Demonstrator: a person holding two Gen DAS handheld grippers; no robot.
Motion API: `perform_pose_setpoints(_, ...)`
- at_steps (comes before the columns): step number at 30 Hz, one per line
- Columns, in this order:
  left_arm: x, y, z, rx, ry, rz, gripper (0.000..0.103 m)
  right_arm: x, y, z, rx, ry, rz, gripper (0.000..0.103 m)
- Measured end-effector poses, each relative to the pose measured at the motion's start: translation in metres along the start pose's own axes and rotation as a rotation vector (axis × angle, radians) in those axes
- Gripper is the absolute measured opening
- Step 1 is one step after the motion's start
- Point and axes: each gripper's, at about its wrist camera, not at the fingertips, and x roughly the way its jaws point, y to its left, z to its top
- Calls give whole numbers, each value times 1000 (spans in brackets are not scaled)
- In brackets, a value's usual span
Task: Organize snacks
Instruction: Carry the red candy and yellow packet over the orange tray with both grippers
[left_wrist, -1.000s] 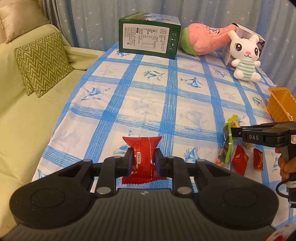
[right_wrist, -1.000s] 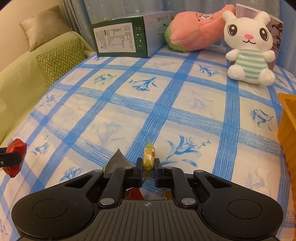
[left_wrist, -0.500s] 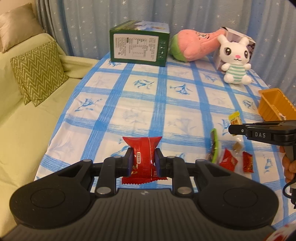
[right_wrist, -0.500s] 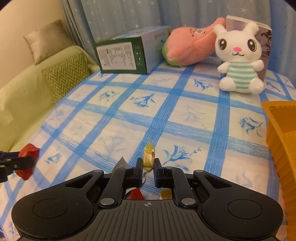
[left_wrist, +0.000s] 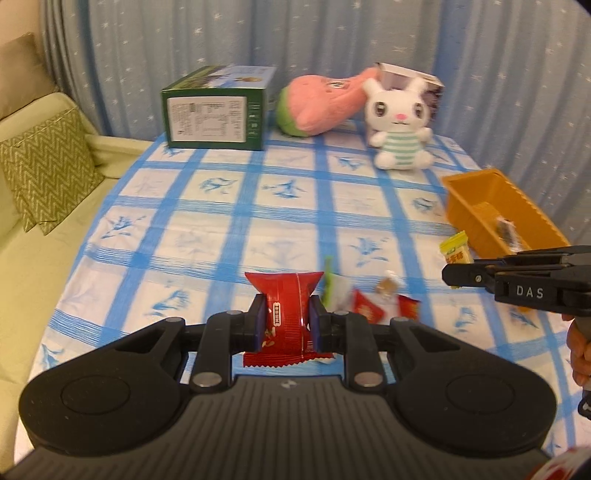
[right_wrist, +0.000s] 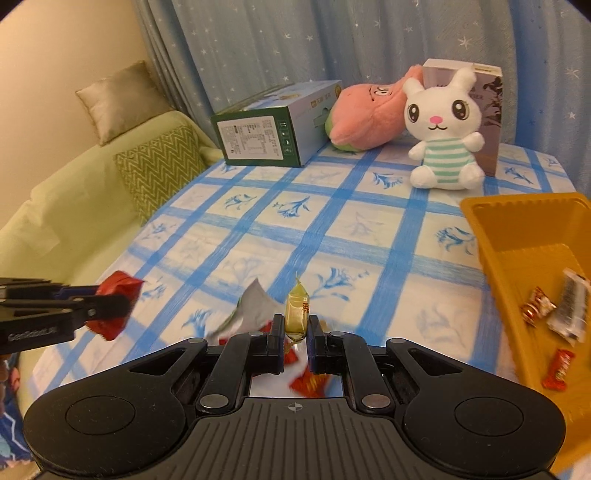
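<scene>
Nearest you, your left gripper (left_wrist: 284, 320) pinches a red snack packet (left_wrist: 285, 314) across its middle, held above the worktop (left_wrist: 229, 221). Your right gripper (right_wrist: 296, 334) pinches a small yellow wrapped candy (right_wrist: 296, 312), likewise lifted. Below and just ahead lie the unsorted snacks (left_wrist: 369, 301) (red, green-white and brown wrappers, bunched together). Further right stands the orange bin (right_wrist: 517, 229), already holding a few wrapped pieces (right_wrist: 554, 306). At the far edge: a green carton (left_wrist: 214, 110), a pink plush (left_wrist: 317, 103) and a white rabbit plush (left_wrist: 400, 125). The step in hand appears to be transport. Next, carry each load over the bin's rim and spread the fingers only once clear of its near wall.
</scene>
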Motion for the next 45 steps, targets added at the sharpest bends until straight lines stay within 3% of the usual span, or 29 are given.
perform_pose_setpoints(10, -25, -76, -18, 50, 7, -64, 22, -65, -32, -39, 6, 25, 6, 12)
perform_pose_setpoints(24, -32, -194, -29, 130, 2, -167, 22, -151, -107, -69, 25, -4, -82, 12)
perform_pose_setpoints(35, -19, -266, -6, 188, -36, -235, 22, -184, -168, -55, 22, -53, -171, 12)
perform_pose_setpoints(45, 8, -303, 41, 214, -79, -244, 22, -173, -209, -16, 29, -96, -187, 12)
